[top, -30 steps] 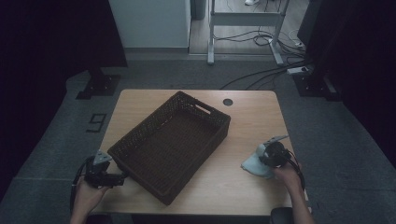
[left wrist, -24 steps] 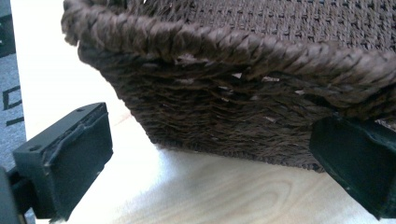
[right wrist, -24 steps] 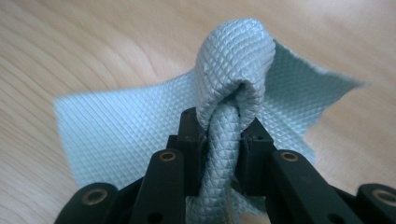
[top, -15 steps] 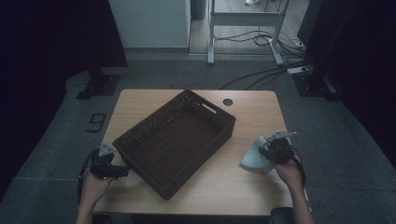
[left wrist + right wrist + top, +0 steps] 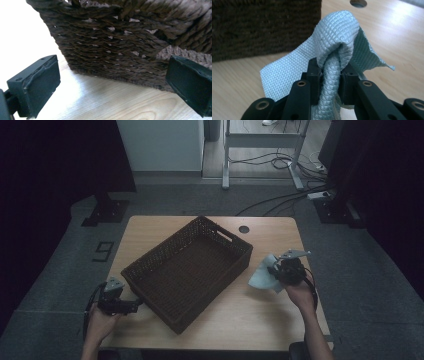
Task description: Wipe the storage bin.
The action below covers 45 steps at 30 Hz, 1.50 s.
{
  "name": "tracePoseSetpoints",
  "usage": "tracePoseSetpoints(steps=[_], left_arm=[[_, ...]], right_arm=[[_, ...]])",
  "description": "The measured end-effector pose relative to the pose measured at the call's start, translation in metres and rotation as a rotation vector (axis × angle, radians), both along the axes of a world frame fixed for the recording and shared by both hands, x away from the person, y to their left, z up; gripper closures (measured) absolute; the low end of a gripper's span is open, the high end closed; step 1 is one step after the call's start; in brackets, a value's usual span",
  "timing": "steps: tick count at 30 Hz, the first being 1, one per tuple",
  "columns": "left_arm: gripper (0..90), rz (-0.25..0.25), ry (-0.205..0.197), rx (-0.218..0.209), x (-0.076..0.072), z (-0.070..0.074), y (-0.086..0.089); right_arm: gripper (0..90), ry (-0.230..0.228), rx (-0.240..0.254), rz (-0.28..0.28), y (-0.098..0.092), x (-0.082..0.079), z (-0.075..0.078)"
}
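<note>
Right tongs clamped tight on folded blue cloth, lifted just right of the wicker basket, probably for dropping in. Left tongs spread wide at the basket's near-left corner, gripping nothing; likely steadying.

Dim room, grey floor w/ dark curtains on both sides. Light wood table in the middle, round cable hole near its far edge. Behind it a white panel and a metal frame's legs (prob. a stand or desk), cables trailing across the floor. Black stand base at far left, a "9" marker on the floor beside the table.
</note>
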<state>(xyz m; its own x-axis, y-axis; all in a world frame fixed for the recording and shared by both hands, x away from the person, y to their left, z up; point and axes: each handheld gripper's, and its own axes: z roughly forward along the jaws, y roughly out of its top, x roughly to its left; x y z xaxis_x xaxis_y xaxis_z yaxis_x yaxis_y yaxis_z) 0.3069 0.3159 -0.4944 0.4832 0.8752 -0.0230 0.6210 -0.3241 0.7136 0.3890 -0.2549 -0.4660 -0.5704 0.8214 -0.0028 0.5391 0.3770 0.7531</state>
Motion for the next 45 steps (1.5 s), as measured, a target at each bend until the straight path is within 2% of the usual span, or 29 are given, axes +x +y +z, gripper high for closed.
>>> tracePoseSetpoints(steps=[6, 9, 13, 16, 20, 28, 39, 45], left_arm=[[0.0, -0.029, -0.004, -0.025, -0.002, 0.001, -0.004], [0.0, -0.034, -0.004, -0.018, -0.002, 0.001, -0.006], [0.0, -0.033, -0.007, -0.041, -0.002, 0.001, -0.007], [0.0, -0.052, -0.018, -0.046, -0.001, 0.001, -0.007], [0.0, -0.081, -0.031, -0.082, 0.001, -0.003, -0.004], [0.0, -0.082, -0.037, -0.082, 0.0, -0.004, -0.005], [0.0, -0.096, -0.069, -0.074, -0.001, -0.005, -0.006], [0.0, -0.098, -0.075, -0.086, -0.002, -0.006, -0.006]], right_arm=[[72.6, -0.012, -0.002, 0.008, 0.016, 0.018, 0.003], [72.0, -0.022, 0.008, 0.003, 0.023, 0.027, 0.004], [71.9, -0.033, 0.007, -0.003, 0.031, 0.036, 0.004], [71.3, -0.047, -0.001, -0.014, 0.037, 0.042, 0.004], [71.4, -0.055, -0.004, -0.006, 0.042, 0.046, 0.002], [71.5, -0.072, 0.0, 0.043, 0.051, 0.042, 0.001], [71.5, -0.082, -0.01, 0.149, 0.067, 0.024, 0.003], [71.4, -0.077, -0.012, 0.181, 0.076, 0.017, 0.001]])
